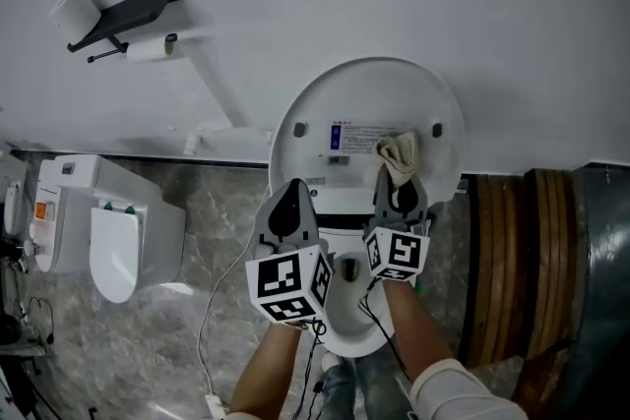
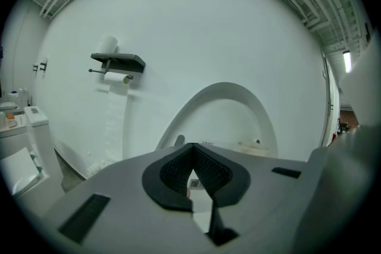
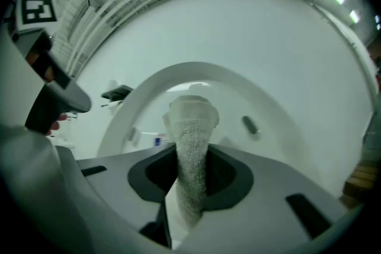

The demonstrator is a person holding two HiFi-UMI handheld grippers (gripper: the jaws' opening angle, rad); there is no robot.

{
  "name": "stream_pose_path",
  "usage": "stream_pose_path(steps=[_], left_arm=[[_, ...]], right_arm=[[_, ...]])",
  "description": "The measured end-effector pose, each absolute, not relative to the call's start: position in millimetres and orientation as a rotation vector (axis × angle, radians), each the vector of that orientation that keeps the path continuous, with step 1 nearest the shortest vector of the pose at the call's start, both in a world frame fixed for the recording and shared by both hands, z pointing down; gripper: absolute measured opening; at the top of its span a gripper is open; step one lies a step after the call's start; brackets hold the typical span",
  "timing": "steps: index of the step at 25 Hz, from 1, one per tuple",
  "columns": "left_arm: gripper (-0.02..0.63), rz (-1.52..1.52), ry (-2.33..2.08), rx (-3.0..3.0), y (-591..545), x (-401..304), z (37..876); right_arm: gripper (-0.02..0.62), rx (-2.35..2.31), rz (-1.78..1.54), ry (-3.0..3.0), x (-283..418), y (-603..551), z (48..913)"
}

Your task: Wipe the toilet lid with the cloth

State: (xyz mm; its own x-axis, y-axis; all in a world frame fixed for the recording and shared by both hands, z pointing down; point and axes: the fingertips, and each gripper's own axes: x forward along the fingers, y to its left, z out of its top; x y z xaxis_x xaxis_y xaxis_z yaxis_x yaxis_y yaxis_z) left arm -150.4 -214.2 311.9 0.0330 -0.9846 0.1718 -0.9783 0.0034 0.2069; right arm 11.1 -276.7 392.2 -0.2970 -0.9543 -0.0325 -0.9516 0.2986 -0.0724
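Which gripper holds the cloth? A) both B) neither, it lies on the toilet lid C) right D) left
C: the right gripper is shut on the cloth, while the left gripper is shut with nothing in it.

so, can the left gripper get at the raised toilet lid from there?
Probably yes: the left gripper faces the toilet lid with nothing between; the right gripper, shut on the cloth, sits beside it.

Print on label (image 1: 356, 137) of lid (image 1: 325, 93): too small for you to read. Bowl (image 1: 345, 334), 6 o'clock of lid: largely hidden behind your left gripper (image 1: 292, 192) and right gripper (image 1: 399, 174). Lower end of cloth (image 1: 399, 152): hidden between right gripper's jaws.
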Motion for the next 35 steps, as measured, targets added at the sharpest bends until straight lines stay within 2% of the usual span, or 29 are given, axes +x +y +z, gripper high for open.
stream_pose_path(steps=[3, 6, 11, 16, 28, 32, 35], left_arm=[[0.012, -0.025, -2.037, 2.016, -208, -166, 318], [0.012, -0.011, -2.062, 1.99, -203, -181, 323], [0.012, -0.01, -2.076, 1.97, -197, -191, 327], [0.012, -0.027, -2.052, 1.976, -199, -180, 329], [0.012, -0.003, -1.918, 2.08, -211, -116, 340], [0.012, 0.004, -1.909, 2.085, -210, -112, 343], [0.012, -0.003, -1.926, 2.062, -206, -122, 345]], right_arm=[[0.094, -1.565, -0.022, 2.692, -86, -257, 406], [0.095, -1.455, -0.109, 2.776, -150, -258, 427], [0.094, -1.47, -0.201, 2.825, -175, -280, 455], [0.094, -1.562, -0.137, 2.83, -130, -294, 466], [0.094, -2.174, -0.237, 2.277, 109, -315, 485], [0.094, -2.267, -0.268, 2.186, 136, -313, 491], [0.094, -2.22, -0.224, 2.236, 114, -301, 484]])
